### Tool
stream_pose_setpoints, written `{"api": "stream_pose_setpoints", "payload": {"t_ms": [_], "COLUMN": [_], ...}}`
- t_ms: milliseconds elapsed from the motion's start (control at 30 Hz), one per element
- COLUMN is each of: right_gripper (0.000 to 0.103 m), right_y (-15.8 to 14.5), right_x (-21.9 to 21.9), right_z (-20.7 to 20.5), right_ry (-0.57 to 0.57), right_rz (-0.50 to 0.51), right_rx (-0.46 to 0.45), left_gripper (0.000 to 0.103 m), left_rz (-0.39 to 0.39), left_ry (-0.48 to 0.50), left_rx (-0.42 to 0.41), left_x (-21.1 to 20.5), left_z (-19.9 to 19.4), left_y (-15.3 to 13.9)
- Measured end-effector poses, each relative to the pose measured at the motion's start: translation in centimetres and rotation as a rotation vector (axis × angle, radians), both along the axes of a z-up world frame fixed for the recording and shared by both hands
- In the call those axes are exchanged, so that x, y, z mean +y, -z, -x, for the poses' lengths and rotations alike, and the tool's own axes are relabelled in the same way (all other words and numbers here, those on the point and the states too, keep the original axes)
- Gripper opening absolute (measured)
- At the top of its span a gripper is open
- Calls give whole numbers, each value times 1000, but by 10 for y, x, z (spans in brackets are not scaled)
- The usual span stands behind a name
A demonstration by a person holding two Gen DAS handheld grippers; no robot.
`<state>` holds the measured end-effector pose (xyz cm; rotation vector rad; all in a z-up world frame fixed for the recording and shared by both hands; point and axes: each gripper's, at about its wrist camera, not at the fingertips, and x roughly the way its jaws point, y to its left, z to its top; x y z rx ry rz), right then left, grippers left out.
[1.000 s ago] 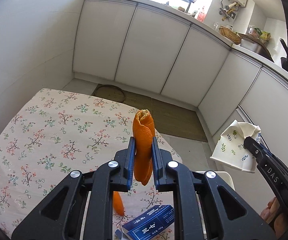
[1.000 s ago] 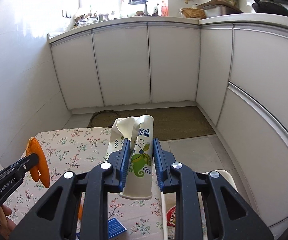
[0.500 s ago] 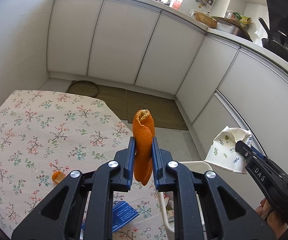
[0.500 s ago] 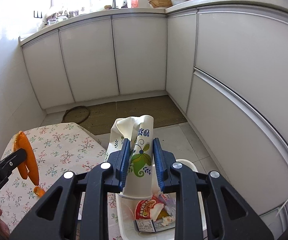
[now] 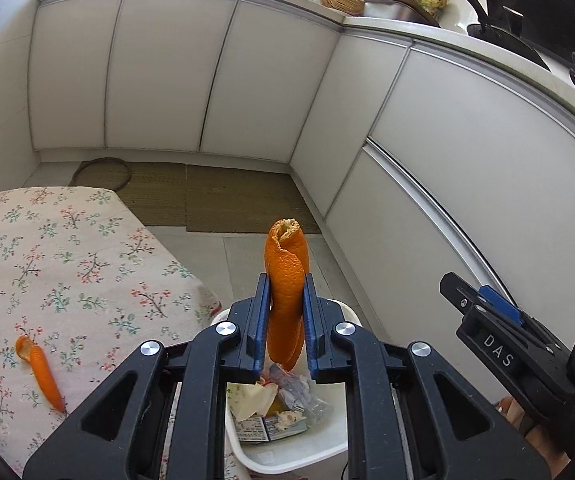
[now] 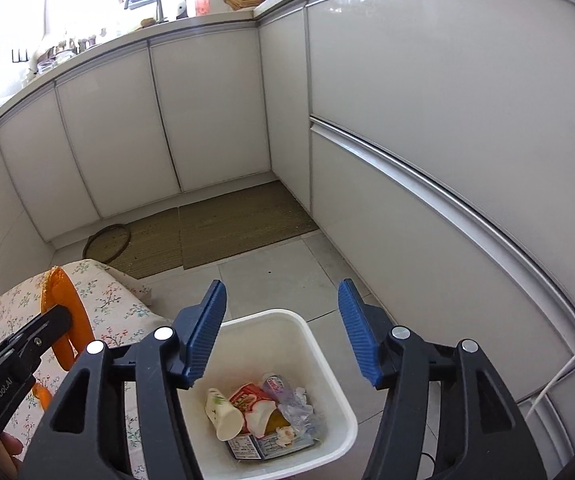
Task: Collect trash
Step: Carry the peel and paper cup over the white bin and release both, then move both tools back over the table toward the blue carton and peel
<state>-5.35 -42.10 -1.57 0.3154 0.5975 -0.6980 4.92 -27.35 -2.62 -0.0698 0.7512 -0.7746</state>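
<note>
My left gripper (image 5: 284, 312) is shut on a curled orange peel (image 5: 285, 280) and holds it above the white trash bin (image 5: 327, 450). From the right wrist view the same peel (image 6: 61, 312) shows at the left in that gripper. My right gripper (image 6: 281, 332) hangs over the bin (image 6: 311, 340) with its jaws opening and nothing between them. The floral paper cup (image 6: 223, 414) lies on its side in the bin among wrappers. Another orange peel piece (image 5: 41, 372) lies on the floral tablecloth (image 5: 67, 260).
White kitchen cabinets (image 5: 207, 80) curve round the back and right. Woven mats (image 6: 227, 224) lie on the tiled floor beyond the bin. A white cable (image 6: 567, 368) runs along the floor at the right. Pans and bottles stand on the counter.
Both grippers swung right from over the table to above the bin. The right gripper opened and the paper cup dropped into the bin. The left one kept its hold on the peel.
</note>
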Motion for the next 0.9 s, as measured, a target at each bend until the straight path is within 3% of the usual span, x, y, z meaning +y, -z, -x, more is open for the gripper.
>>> {"api": "stream_pose_setpoints", "payload": {"t_ms": [333, 533, 633, 800, 900], "right_gripper": [70, 74, 78, 88, 92], "right_y": [10, 14, 12, 7, 4], "right_x": [-42, -47, -41, -23, -10], "right_z": [32, 37, 36, 33, 30], "right_ry": [132, 154, 152, 130, 117], "right_rz": [1, 12, 21, 56, 87], "right_rx": [18, 30, 25, 12, 11], "left_gripper": [17, 21, 32, 62, 68], "left_rz": [-38, -63, -79, -102, -105], "left_ry": [117, 113, 86, 12, -38], "left_rx": [21, 37, 29, -34, -70], "left_x": [-46, -54, -51, -38, -25], "left_z": [14, 9, 9, 14, 16], "left_y": [26, 32, 32, 21, 14]}}
